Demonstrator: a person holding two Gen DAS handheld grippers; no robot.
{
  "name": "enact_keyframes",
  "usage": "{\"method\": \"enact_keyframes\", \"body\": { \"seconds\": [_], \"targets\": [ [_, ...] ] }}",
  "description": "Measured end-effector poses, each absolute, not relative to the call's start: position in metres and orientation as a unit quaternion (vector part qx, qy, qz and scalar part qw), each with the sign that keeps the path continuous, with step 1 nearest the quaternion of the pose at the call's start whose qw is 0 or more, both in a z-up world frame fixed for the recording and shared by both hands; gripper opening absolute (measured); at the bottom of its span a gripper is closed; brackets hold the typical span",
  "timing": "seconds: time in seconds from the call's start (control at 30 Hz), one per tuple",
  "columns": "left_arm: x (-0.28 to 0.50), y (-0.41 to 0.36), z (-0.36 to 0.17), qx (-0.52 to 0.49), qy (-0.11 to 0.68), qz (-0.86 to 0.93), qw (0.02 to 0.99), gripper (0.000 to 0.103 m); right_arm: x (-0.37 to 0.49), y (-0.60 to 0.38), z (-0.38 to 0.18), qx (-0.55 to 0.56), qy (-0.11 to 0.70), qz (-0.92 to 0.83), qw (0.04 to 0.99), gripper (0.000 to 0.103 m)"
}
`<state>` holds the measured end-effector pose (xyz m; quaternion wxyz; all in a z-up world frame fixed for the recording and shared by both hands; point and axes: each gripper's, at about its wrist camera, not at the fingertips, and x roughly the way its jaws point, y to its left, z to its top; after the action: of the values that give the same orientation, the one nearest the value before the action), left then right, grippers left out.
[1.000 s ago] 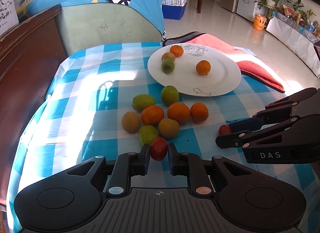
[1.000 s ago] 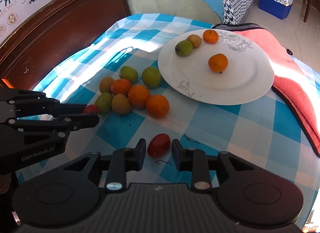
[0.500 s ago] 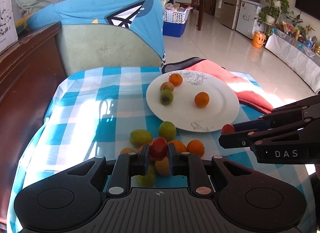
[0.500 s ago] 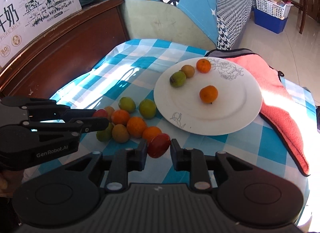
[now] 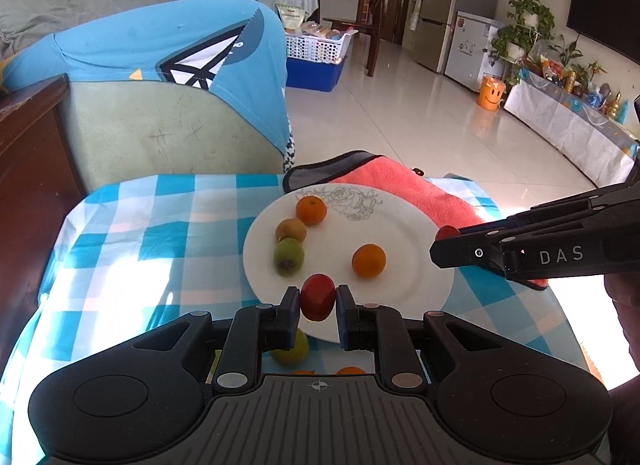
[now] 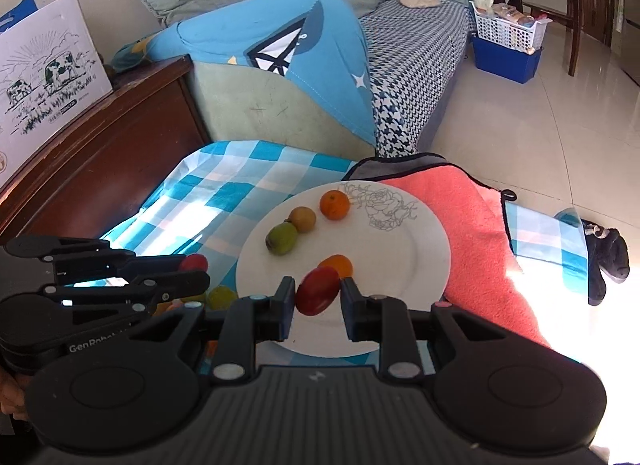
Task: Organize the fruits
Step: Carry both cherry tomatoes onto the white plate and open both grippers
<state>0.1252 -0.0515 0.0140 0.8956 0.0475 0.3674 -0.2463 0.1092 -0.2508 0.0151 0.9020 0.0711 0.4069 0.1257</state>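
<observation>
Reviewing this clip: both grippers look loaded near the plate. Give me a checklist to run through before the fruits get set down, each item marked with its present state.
1. Left gripper shut on a red fruit: ok.
2. Right gripper shut on the other red fruit: ok.
3. Bare space on the white plate for two more: ok; it holds only four fruits.
4. Grippers apart from each other: ok.
5. Height of each held fruit above the plate: cannot tell.
6. Orange just behind the right gripper's fruit, clear of the drop spot: cannot tell.
</observation>
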Motion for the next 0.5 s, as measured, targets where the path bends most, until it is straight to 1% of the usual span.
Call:
{"method": "enact_keyframes", "body": {
  "seconds": [0.5],
  "targets": [
    [0.157, -0.073, -0.010, 0.046, 0.384, -0.247, 0.888, 0.016, 0.134, -0.263, -0.008, 0.091, 0.433, 0.091, 0.892, 0.025]
  ]
}}
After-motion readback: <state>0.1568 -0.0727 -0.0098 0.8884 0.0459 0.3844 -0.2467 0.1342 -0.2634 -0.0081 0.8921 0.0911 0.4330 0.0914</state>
